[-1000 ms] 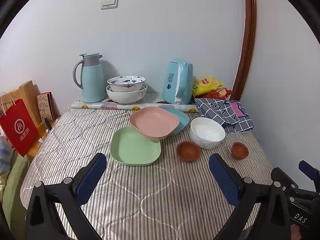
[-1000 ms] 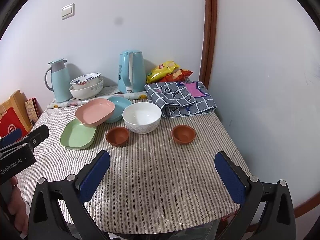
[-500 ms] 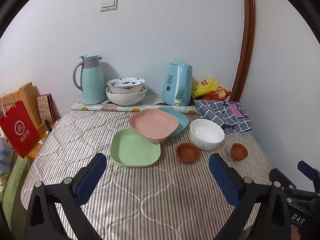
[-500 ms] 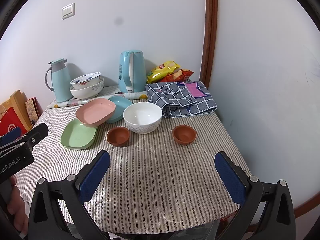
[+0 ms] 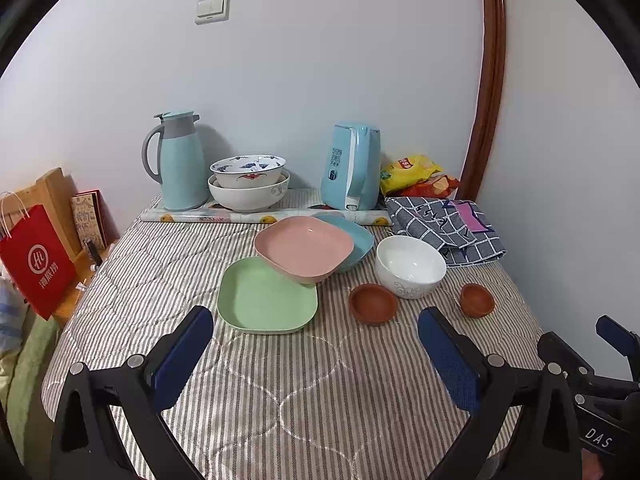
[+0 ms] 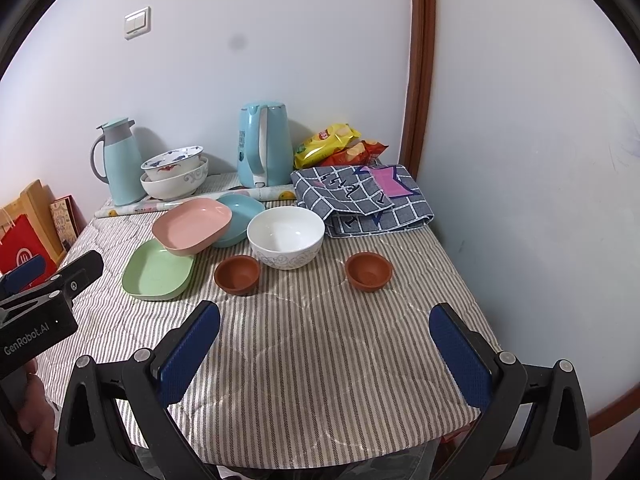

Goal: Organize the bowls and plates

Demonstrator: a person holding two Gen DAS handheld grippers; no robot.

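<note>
Nothing is sorted yet: the pink plate [image 5: 304,249] leans across the green plate [image 5: 267,297] and blue plate [image 5: 356,236], with the white bowl [image 5: 411,266] and two brown bowls [image 6: 237,275] loose mid-worktop. The left gripper [image 5: 316,354] and right gripper [image 6: 325,350] hover near, jaws spread wide, empty.

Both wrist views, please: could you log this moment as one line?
left gripper: open, empty | right gripper: open, empty | pink plate: leaning on green plate and blue plate | white bowl: untouched
</note>
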